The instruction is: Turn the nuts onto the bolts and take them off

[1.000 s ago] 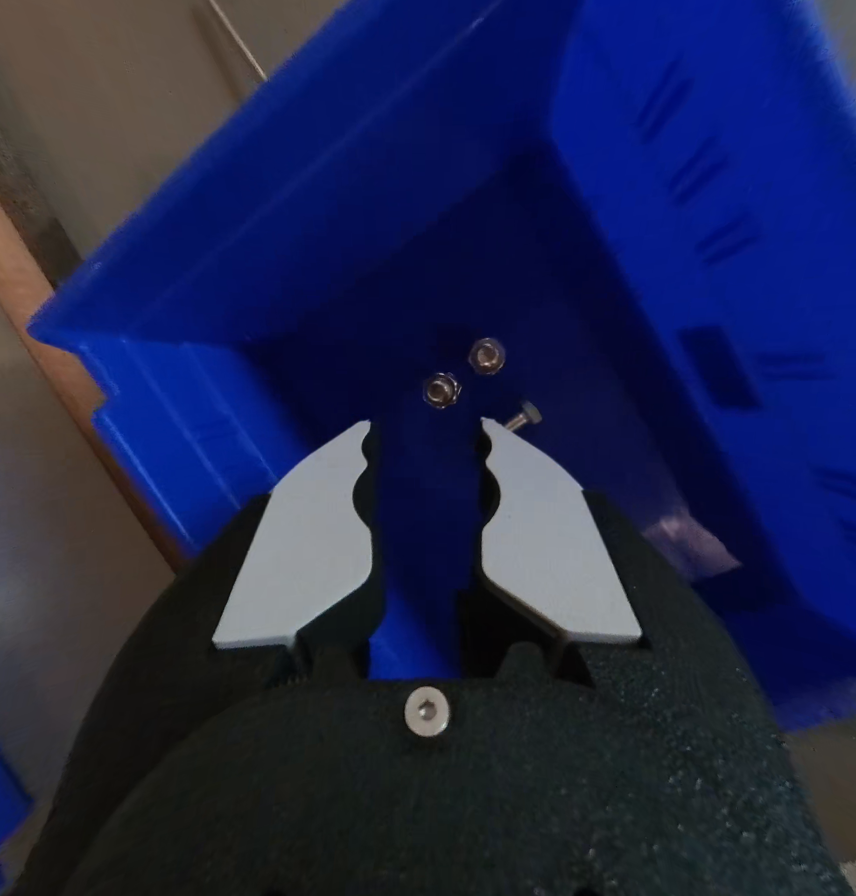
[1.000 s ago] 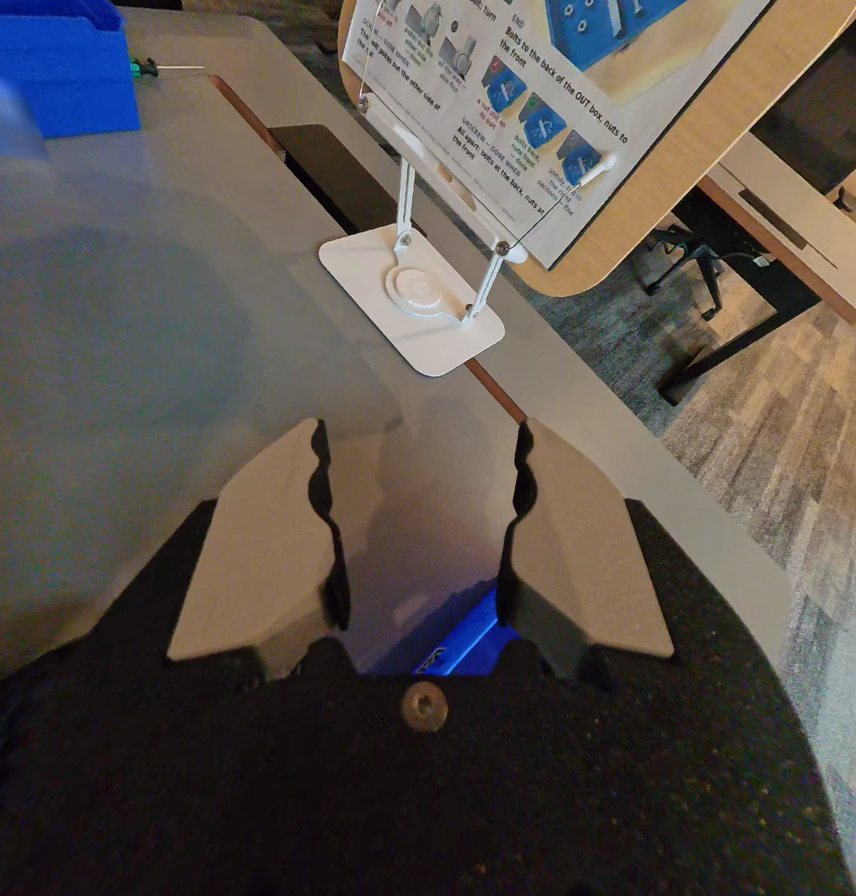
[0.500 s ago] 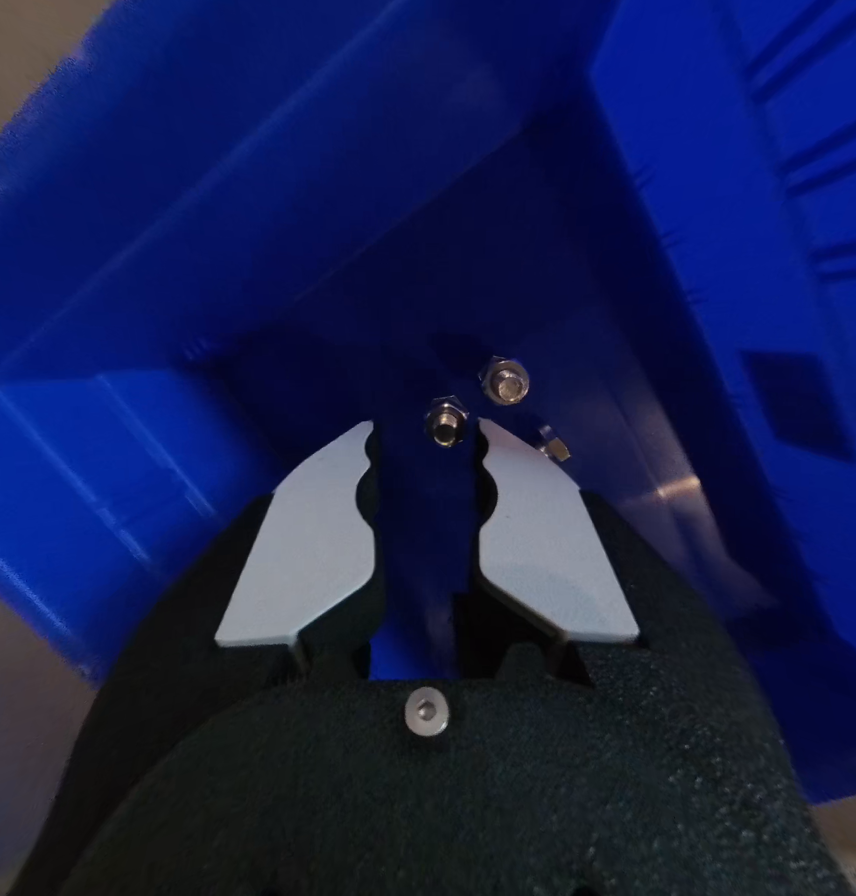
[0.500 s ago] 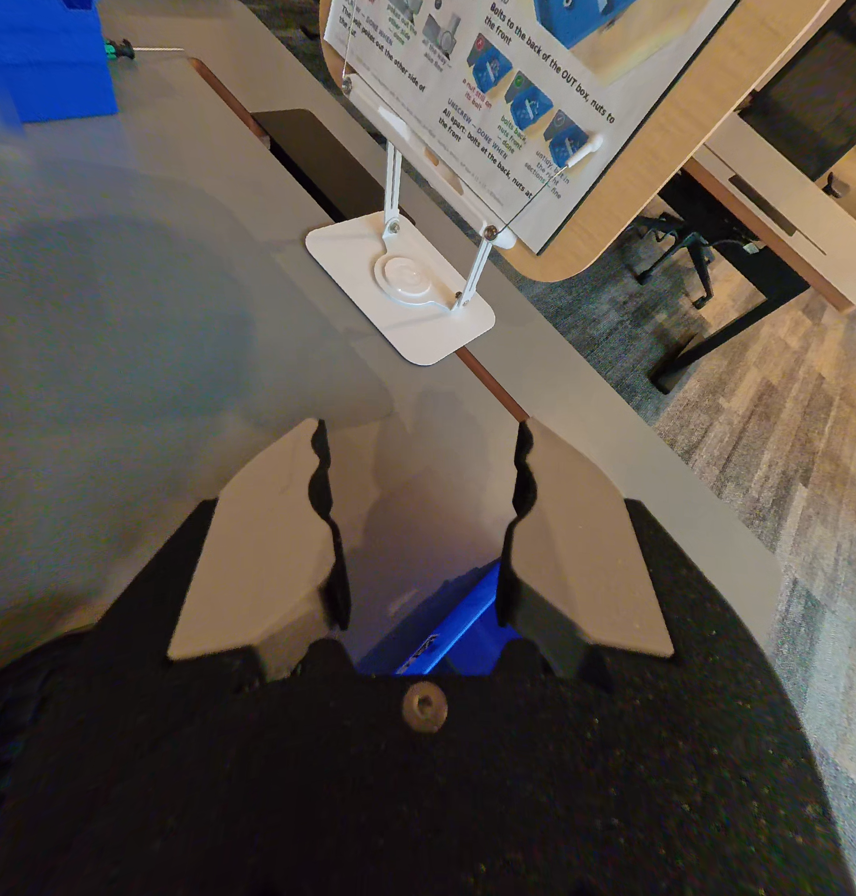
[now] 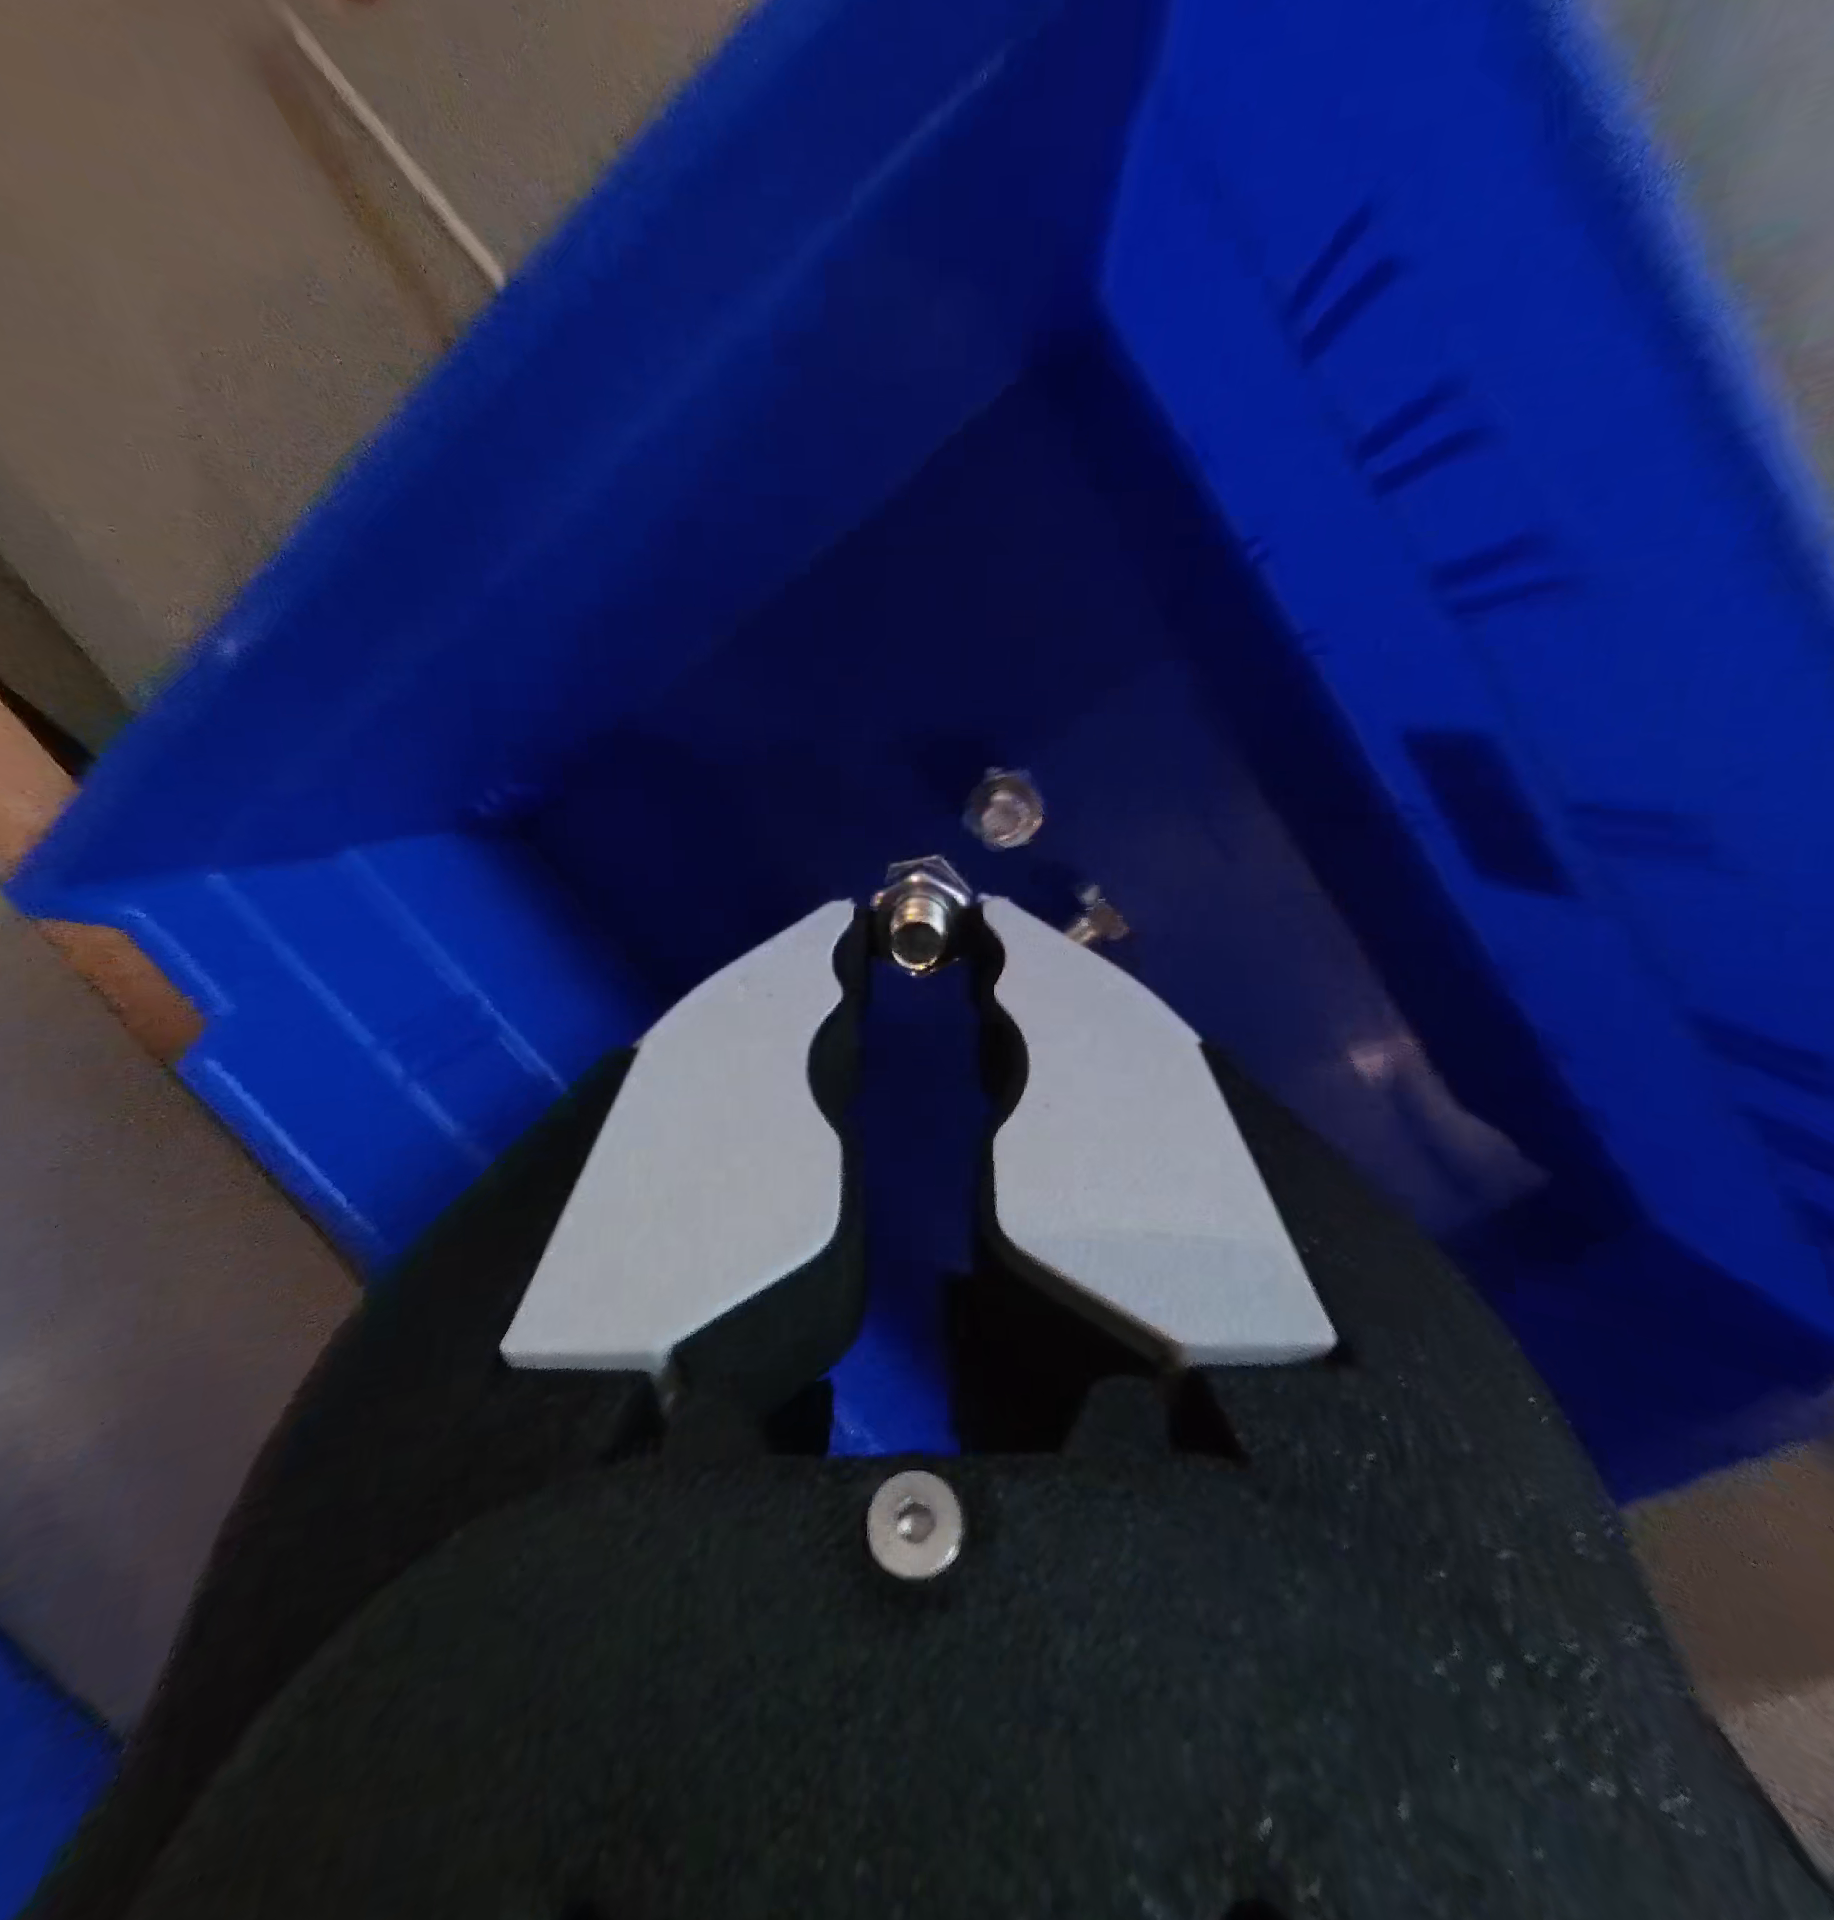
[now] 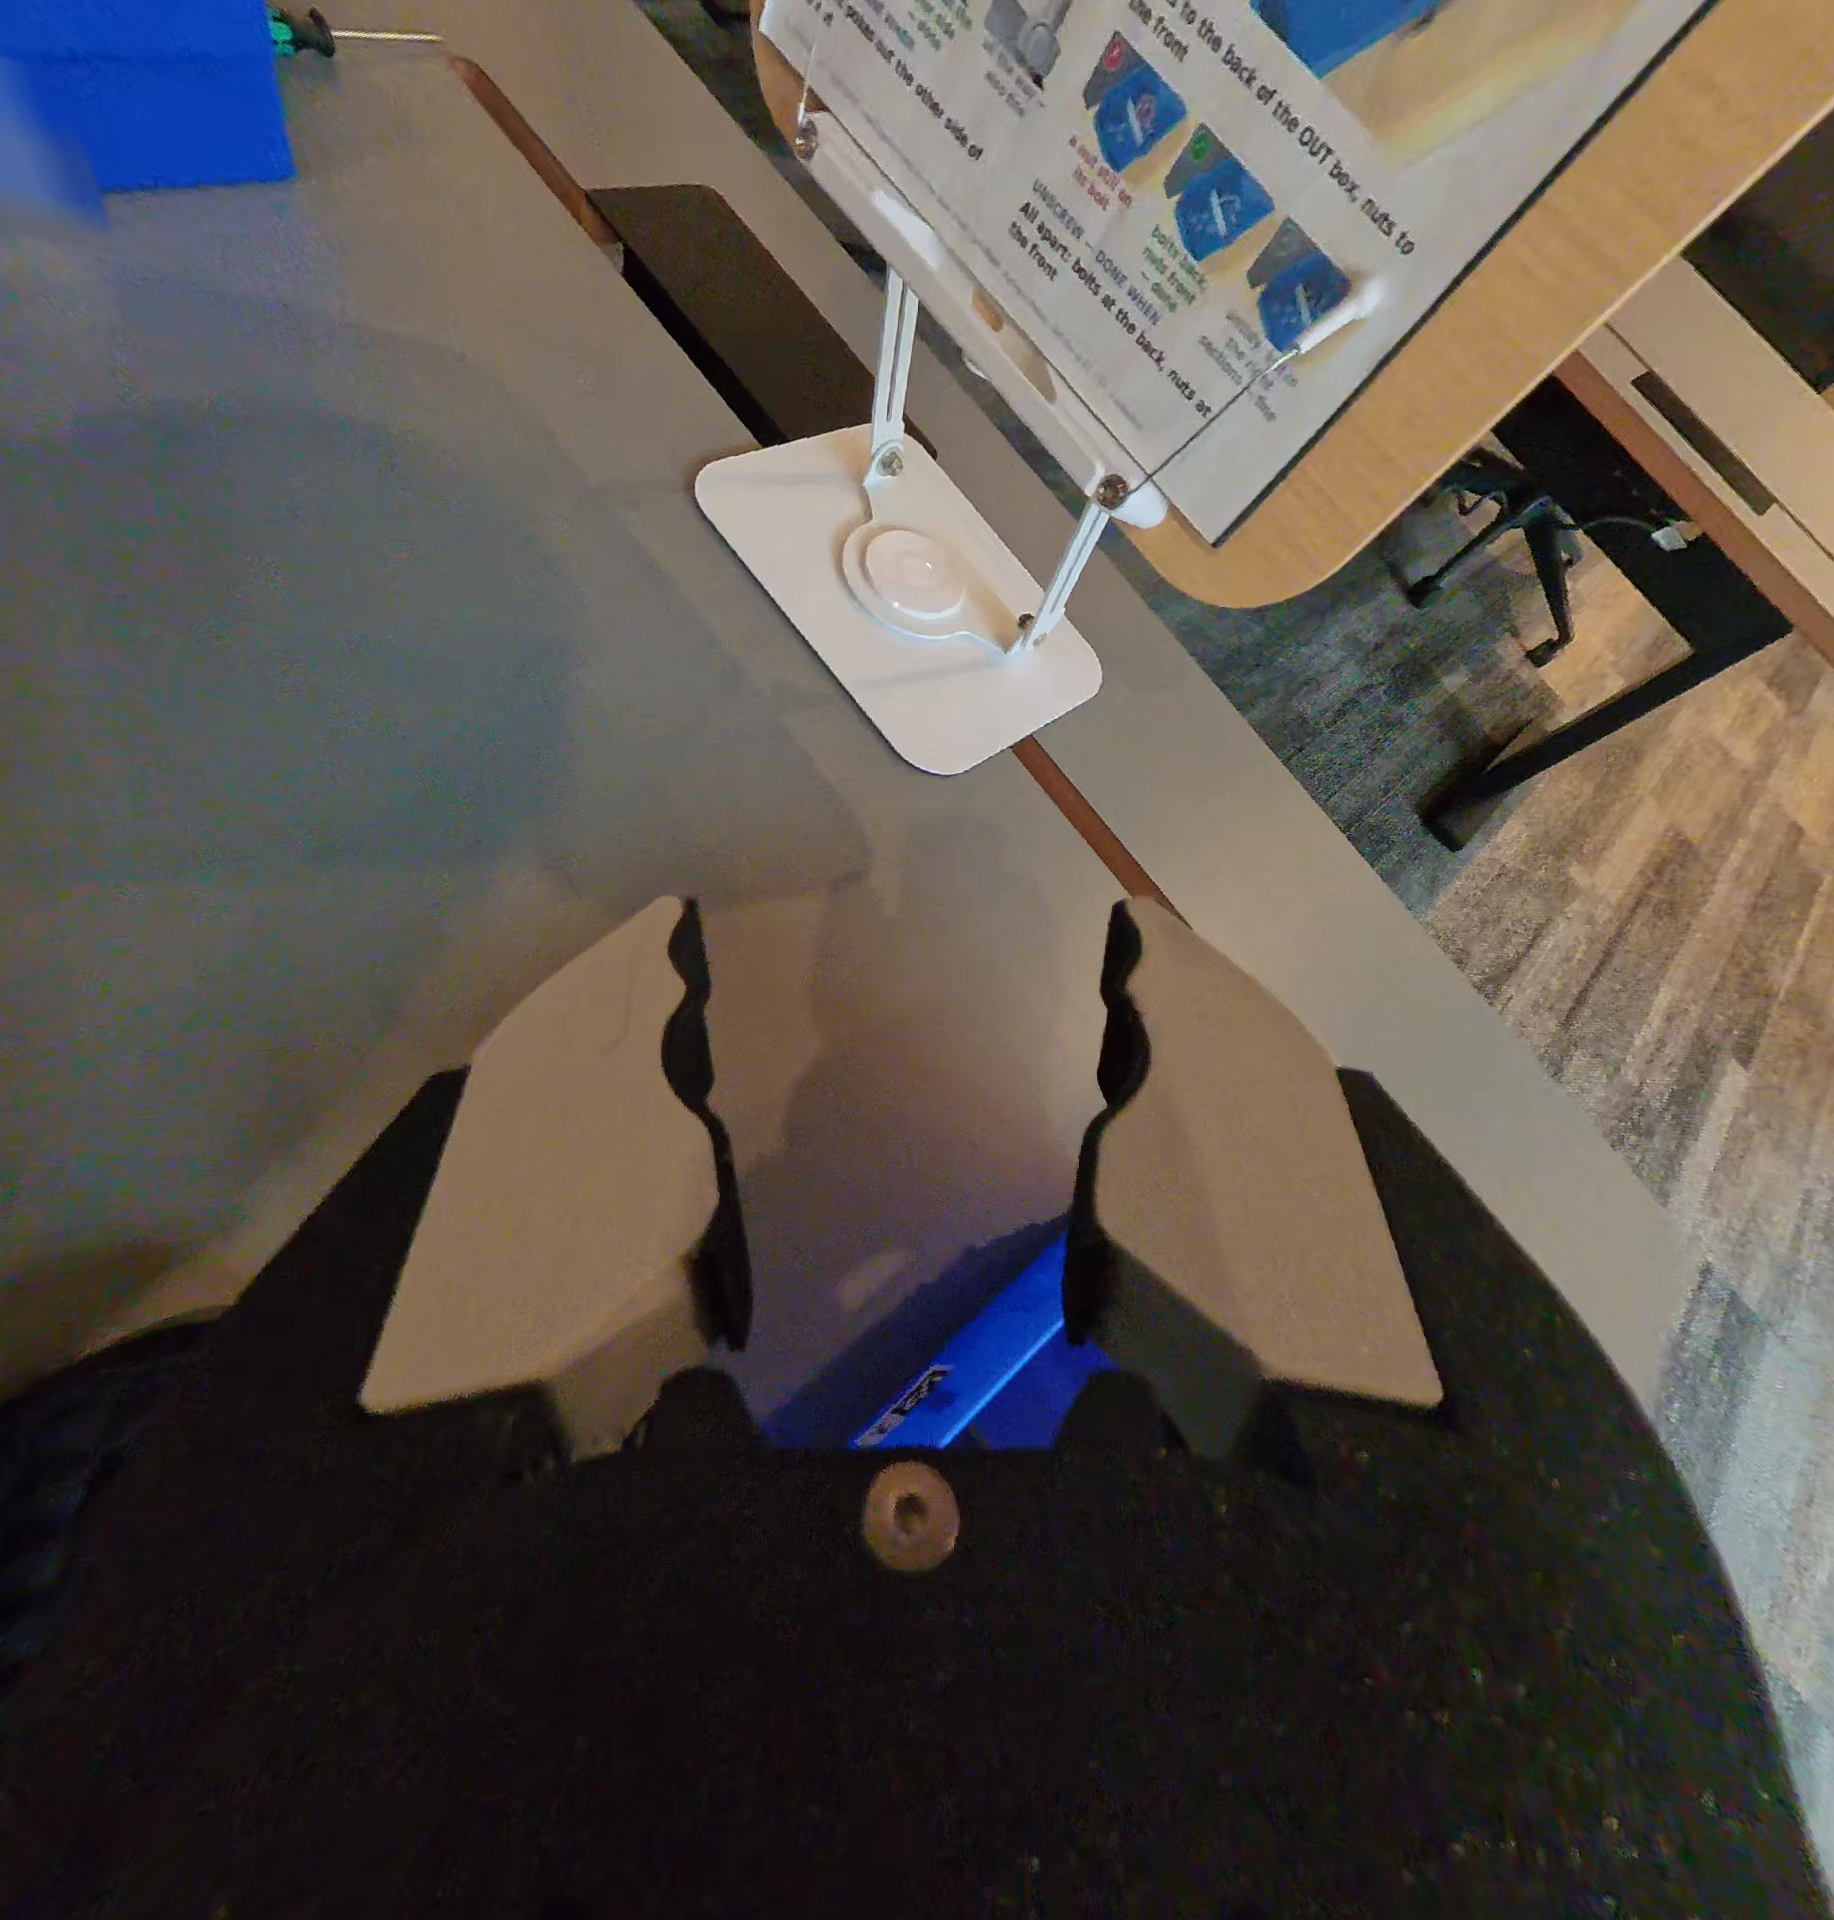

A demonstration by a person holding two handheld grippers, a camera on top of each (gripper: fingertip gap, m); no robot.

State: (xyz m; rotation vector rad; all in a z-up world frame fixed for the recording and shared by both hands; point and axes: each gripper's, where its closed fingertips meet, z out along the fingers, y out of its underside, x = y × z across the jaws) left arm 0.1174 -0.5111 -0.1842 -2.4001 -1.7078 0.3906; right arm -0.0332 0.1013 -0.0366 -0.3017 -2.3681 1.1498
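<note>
Grey desk, blue bin (image 5: 1515,436): picking a nutted bolt from the bin floor

Left wrist view: left gripper (image 5: 921,914) pinches the bolt with nut (image 5: 919,925) at its very tips; another nutted bolt (image 5: 1004,812) and a loose bolt (image 5: 1095,920) lie just beyond – I'd lift straight and slow, since the tip hold looks shallow. Right wrist view: right gripper (image 6: 900,914) is spread wide, holding nothing, over the desk (image 6: 269,644) near a white stand (image 6: 892,613)
</note>
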